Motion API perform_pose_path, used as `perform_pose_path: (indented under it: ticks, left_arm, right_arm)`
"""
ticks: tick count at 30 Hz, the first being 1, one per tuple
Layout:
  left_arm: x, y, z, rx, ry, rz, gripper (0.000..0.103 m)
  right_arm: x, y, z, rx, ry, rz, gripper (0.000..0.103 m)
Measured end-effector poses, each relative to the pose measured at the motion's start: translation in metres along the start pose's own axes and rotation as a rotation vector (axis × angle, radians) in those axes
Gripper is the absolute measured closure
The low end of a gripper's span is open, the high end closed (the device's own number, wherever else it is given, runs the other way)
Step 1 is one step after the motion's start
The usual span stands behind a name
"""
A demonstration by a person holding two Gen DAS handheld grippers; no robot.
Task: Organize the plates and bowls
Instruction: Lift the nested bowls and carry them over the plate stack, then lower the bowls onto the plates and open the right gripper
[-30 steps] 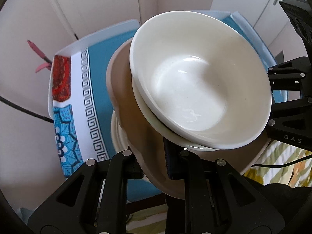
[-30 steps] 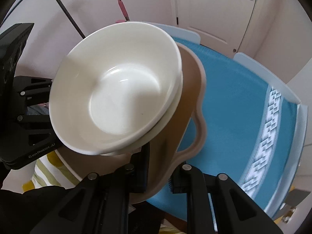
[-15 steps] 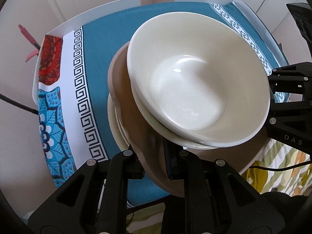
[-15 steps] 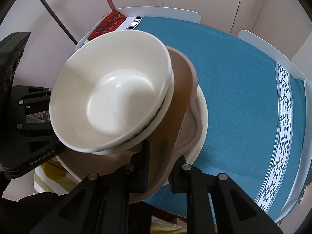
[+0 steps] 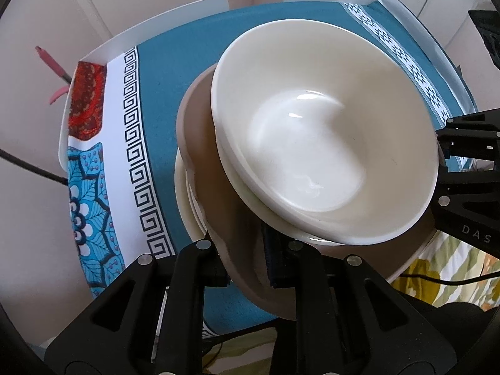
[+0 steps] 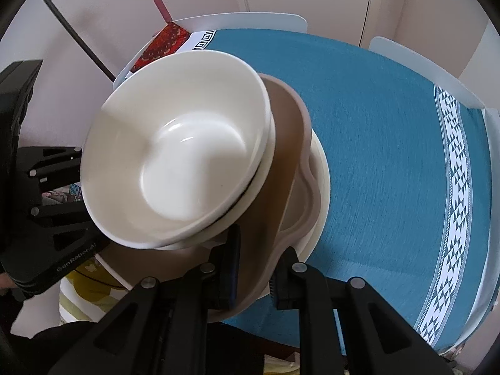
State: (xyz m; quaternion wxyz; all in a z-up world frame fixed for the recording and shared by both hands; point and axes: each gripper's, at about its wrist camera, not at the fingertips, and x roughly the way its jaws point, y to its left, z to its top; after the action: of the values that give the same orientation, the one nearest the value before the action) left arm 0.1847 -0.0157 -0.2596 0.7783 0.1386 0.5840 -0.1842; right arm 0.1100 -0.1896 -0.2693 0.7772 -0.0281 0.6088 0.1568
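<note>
While both clamp the same stack, the left hand-held gripper and the right hand-held gripper each pinch the rim of a matte tan plate with a wavy, lobed edge. Just ahead of the fingers, two nested glossy cream bowls, smooth and round, sit tilted on it. Beneath, cream plates seem to rest on the surface, covered by a woven teal cloth with white key-pattern borders.

Cream bowls; taupe plate; teal tablecloth, white Greek-key border; black tools.
</note>
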Motion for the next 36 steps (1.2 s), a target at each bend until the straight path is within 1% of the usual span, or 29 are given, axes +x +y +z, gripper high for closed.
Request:
perform_pose_path:
  ticks: [4, 11, 15, 17, 20, 21, 23, 25, 27, 31, 36]
  left_arm:
    - [0.001, -0.001, 0.003, 0.007, 0.031, -0.005, 0.088]
    - [0.003, 0.000, 0.010, 0.057, 0.120, -0.061, 0.087]
    - [0.002, 0.001, 0.014, 0.084, 0.148, -0.076, 0.087]
    - [-0.001, 0.003, 0.016, 0.089, 0.148, -0.077, 0.087]
    - [-0.009, 0.007, 0.019, 0.094, 0.142, -0.086, 0.082]
    - [-0.011, 0.007, 0.019, 0.099, 0.142, -0.085, 0.079]
    - [-0.015, 0.006, 0.017, 0.123, 0.132, -0.056, 0.072]
    - [-0.018, 0.003, 0.015, 0.137, 0.127, -0.050, 0.059]
    - [-0.022, 0.002, 0.013, 0.132, 0.121, -0.058, 0.057]
    - [-0.036, 0.002, 0.010, 0.121, 0.100, -0.052, 0.057]
    - [-0.056, 0.005, 0.002, 0.076, 0.068, -0.056, 0.057]
  right_arm:
    - [0.004, 0.002, 0.003, -0.002, 0.039, -0.007, 0.088]
    - [0.005, 0.002, 0.012, 0.024, 0.079, -0.018, 0.088]
    - [0.009, 0.003, 0.016, 0.024, 0.105, -0.018, 0.088]
    - [0.009, 0.004, 0.017, 0.019, 0.113, -0.024, 0.088]
    - [0.007, 0.005, 0.017, 0.022, 0.120, -0.024, 0.088]
    - [0.006, 0.005, 0.018, 0.022, 0.118, -0.024, 0.088]
    - [0.004, 0.005, 0.019, 0.016, 0.119, -0.031, 0.088]
    - [0.003, 0.002, 0.021, 0.019, 0.127, -0.035, 0.088]
    - [0.001, 0.000, 0.022, 0.028, 0.131, -0.028, 0.088]
    - [-0.005, 0.004, 0.017, 0.031, 0.133, -0.030, 0.088]
    - [-0.028, 0.004, 0.009, 0.053, 0.091, -0.026, 0.088]
